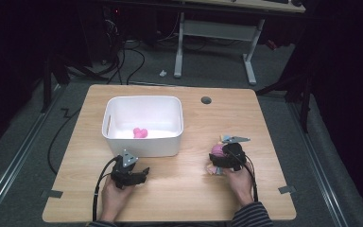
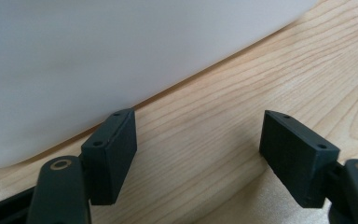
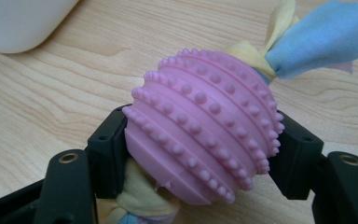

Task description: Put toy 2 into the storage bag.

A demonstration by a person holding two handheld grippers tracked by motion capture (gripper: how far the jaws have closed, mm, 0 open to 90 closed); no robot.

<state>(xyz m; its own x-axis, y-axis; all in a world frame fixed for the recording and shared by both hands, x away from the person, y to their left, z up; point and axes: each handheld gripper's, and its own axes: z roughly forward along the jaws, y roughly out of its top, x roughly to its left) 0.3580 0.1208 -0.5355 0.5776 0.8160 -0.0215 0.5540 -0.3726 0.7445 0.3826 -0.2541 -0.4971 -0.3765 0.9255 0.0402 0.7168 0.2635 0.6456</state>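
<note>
A light wooden bench (image 1: 179, 189) with rounded corners carries everything. On its far left part stands a white bin (image 1: 142, 142), its near wall just ahead of the left hand-held gripper (image 1: 142, 172), which rests low on the wood with its jaws apart. Near the right edge a pink ball (image 1: 216, 150) with cloth strips lies on the wood, clamped between the jaws of the right hand-held gripper (image 1: 220, 158). A round dark grommet (image 1: 206, 100) sits in the far middle. Grey tape patches (image 1: 287, 189) mark the near left and near right edges.
</note>
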